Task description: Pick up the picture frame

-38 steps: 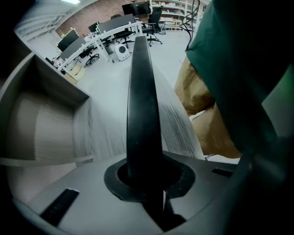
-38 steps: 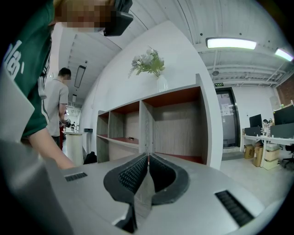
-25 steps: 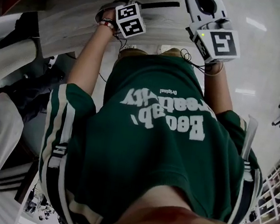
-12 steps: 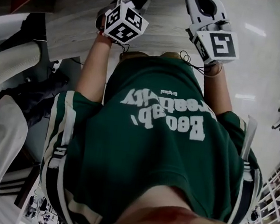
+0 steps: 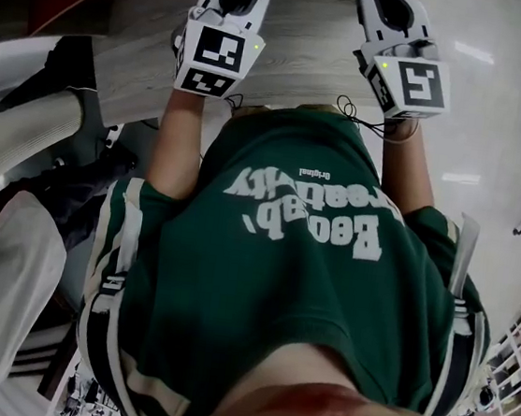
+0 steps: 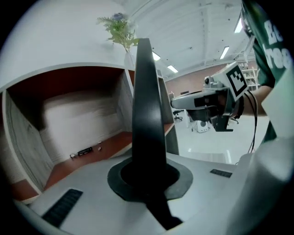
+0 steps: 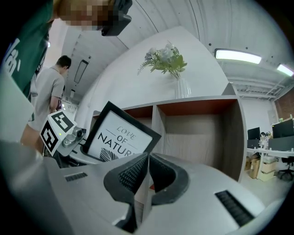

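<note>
- Left tongs [image 6: 148,176]: I read them pinched on the picture frame [image 7: 120,137]. In the left gripper view its black edge rises from between the pads, up the middle of the picture.
- Right tongs [image 7: 146,172]: pads pressed on a thin pale card [image 7: 140,197]. I cannot tell what the card is.
- Right gripper view: frame sits left of centre, tilted, clear of the shelf unit [image 7: 197,133]. Its white print faces the camera, and the left tongs grip it at its lower left.
- White vase of greenery [image 7: 180,78] stands on top of the shelf unit, upper centre.
- Head view: both tongs at the top edge, over a pale wood-grain surface [image 5: 308,48].
</note>
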Demonstrator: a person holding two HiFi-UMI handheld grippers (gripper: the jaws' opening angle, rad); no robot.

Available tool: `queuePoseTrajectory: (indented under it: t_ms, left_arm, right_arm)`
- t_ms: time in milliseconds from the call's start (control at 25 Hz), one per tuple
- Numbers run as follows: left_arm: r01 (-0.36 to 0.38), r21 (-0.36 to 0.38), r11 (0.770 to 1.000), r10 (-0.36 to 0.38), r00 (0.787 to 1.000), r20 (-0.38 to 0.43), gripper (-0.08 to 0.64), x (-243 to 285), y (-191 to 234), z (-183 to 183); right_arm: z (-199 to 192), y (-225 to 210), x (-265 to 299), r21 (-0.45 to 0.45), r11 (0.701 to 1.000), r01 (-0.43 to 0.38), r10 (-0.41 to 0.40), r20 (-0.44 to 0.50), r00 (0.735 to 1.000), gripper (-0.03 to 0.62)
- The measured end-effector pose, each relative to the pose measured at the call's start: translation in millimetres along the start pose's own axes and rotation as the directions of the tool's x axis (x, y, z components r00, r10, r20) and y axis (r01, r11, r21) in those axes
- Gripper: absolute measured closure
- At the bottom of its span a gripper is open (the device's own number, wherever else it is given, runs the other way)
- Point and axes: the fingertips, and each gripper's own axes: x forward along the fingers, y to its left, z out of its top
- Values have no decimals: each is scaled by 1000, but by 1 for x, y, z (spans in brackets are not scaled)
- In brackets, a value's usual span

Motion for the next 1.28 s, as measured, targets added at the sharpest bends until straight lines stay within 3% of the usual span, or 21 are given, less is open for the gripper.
queuePoseTrajectory:
  t_ms: [200,400,680,760,920,1040,1160,1280]
  left_arm:
    - [-58,-66,996,65,992,106,532,-8,18,16]
    - [-115,-79,990,126,979,162,532,-15,27,22]
    - [-141,-121,983,169,949,266,532,-29,28,39]
    - [-162,-133,978,195,938,287,532,-34,30,43]
    - [-181,-159,970,223,927,302,532,-38,32,44]
    - [-192,-166,967,234,927,295,532,-40,33,41]
    - [-198,-172,965,242,925,293,532,-44,33,40]
    - [-209,-169,963,251,924,288,532,-47,31,39]
  right_arm:
    - [1,1,5,-10,1000,5,-5,-6,1000,556]
    - [1,6,10,-18,1000,-5,5,-12,1000,555]
    - [-5,10,8,-19,1000,6,-8,-87,996,556]
    - [-4,11,7,-19,1000,1,-2,-71,997,555]
    - [-1,12,6,-24,1000,-16,16,-30,999,556]
    - [-11,11,1,-9,1000,13,-14,-110,994,555]
    - [-3,16,4,-25,999,-27,27,-23,999,556]
    - [-3,20,3,-26,999,-44,43,-6,999,555]
